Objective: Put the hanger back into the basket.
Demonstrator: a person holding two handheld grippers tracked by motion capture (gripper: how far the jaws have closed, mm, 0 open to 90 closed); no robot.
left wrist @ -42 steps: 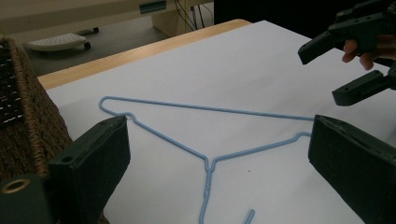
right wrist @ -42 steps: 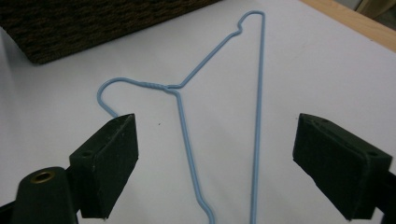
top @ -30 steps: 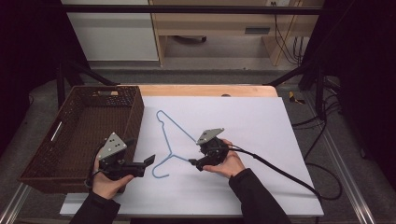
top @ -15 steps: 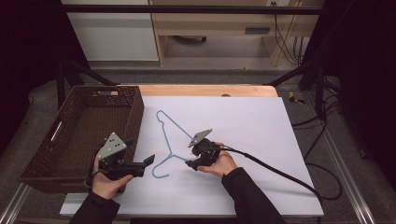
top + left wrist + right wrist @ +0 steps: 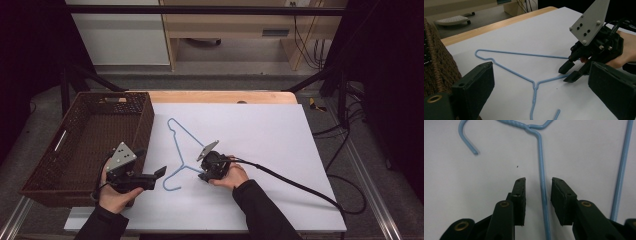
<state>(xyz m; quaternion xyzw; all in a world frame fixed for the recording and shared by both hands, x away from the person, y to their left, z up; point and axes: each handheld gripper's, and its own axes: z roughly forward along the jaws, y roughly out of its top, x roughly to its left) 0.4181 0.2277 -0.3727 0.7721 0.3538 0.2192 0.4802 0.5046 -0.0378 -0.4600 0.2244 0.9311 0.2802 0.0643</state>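
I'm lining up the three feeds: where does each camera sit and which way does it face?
High view: above the table's near side, looking forward and down; both forearms, left gripper, right gripper.
Left gripper view: rides the left gripper, facing the right gripper.
Right gripper view: looks down its fingers.
Shared: thin blue wire hanger.

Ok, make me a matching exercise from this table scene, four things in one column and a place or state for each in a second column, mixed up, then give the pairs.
Things:
1. blue wire hanger
2. wicker basket
3. left gripper
4. right gripper

Places or states:
A. jaws open on either side of a hanger wire, not yet pressing on it
B. lying flat on the white tabletop
C. jaws wide apart, nothing between them, near the hanger's hook
D. standing at the table's left edge

Pairs: 1-B, 2-D, 3-C, 4-A
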